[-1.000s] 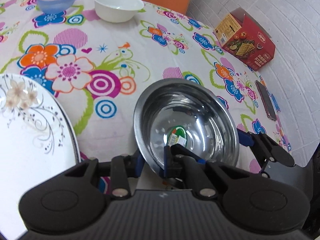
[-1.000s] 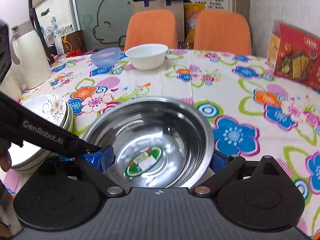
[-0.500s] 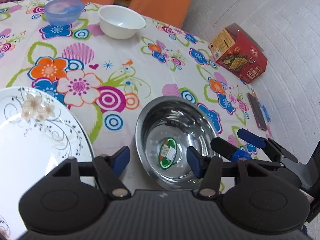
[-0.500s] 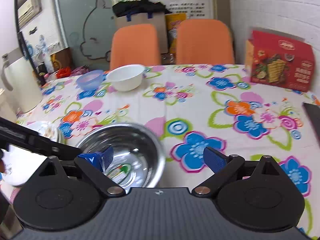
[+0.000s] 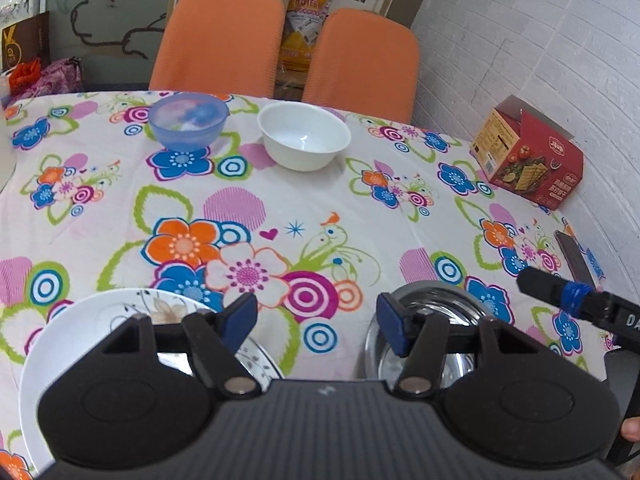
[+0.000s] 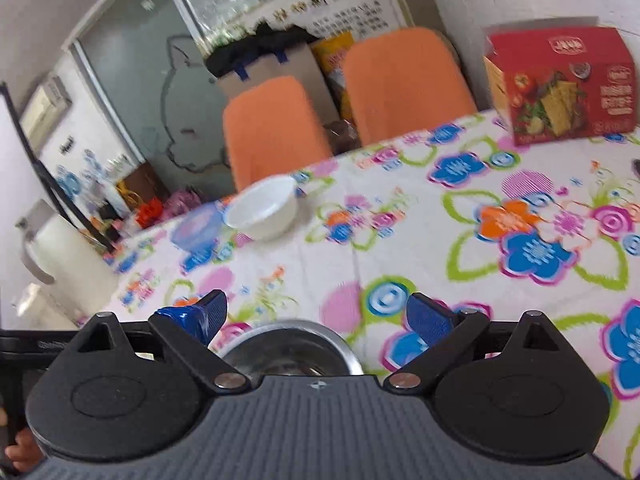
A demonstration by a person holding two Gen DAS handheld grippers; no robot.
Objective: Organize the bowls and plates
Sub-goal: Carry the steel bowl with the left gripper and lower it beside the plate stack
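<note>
Flowered cloth covers the tabletop point(image 5: 360, 208), two orange chairs point(image 5: 218, 40) at the far side, a red box point(image 5: 528, 160) far right by the wall. Both claws hang spread wide, gripping nothing: the left claw point(image 5: 318, 320) hovers over the near edge, the right claw point(image 6: 316, 314) just above the steel bowl point(image 6: 292, 346).

That steel bowl sits near right, mouth up, round, so no long axis to speak of. Looks light, stiff and slick; I'd pinch it across the thin rim, one finger inside, one outside. Beside it at near left lies the white plate point(image 5: 76, 332) with its flower print, flat and face up, apart from the steel bowl. Likely ceramic, heavier, breakable, and low to the cloth, so only the edge offers a hold.

Far across, the blue bowl point(image 5: 188, 120) and the white bowl point(image 5: 304, 134) stand upright side by side, close but not touching. The blue one looks like light plastic, the white one heavier and chippable. Rim grips again, I'd say.
</note>
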